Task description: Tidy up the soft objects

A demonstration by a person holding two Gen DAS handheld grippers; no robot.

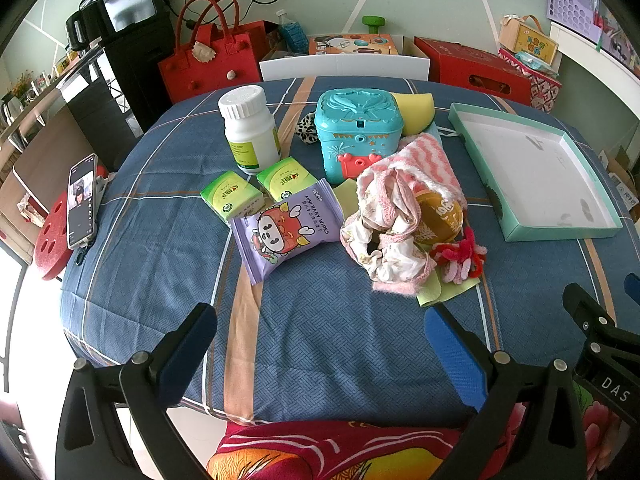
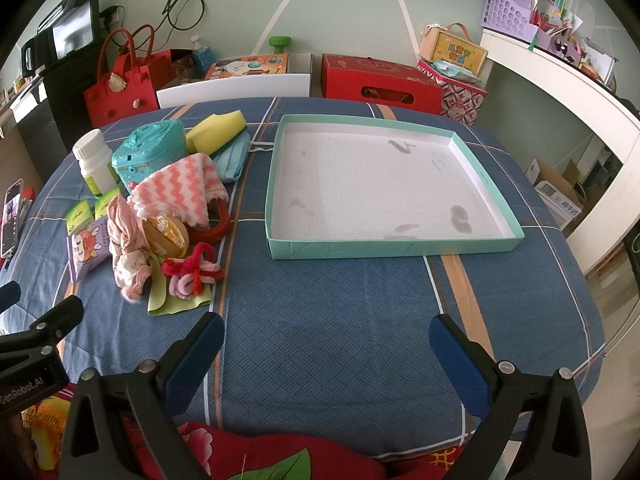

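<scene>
A heap of soft things lies mid-table: a pink-and-white striped towel (image 1: 430, 160) (image 2: 180, 188), crumpled pink-trimmed cloth (image 1: 384, 224) (image 2: 126, 240), red and pink pipe-cleaner bundle (image 1: 460, 258) (image 2: 192, 274), yellow sponge (image 1: 414, 110) (image 2: 216, 130), light green cloth (image 2: 176, 300). A purple baby wipes pack (image 1: 282, 226) and two green tissue packs (image 1: 256, 190) lie beside it. An empty teal-rimmed box lid (image 1: 560, 236) (image 2: 394, 248) lies to the right. My left gripper (image 1: 320, 352) is open above the near cloth. My right gripper (image 2: 326, 356) is open, near the table's front.
A white pill bottle (image 1: 250, 128), a teal plastic case (image 1: 358, 128), a golden round tin (image 1: 438, 214) and a red ring toy (image 2: 214, 230) stand among the heap. A phone (image 1: 82, 200) lies at the table's left edge. Red bags and boxes stand behind the table.
</scene>
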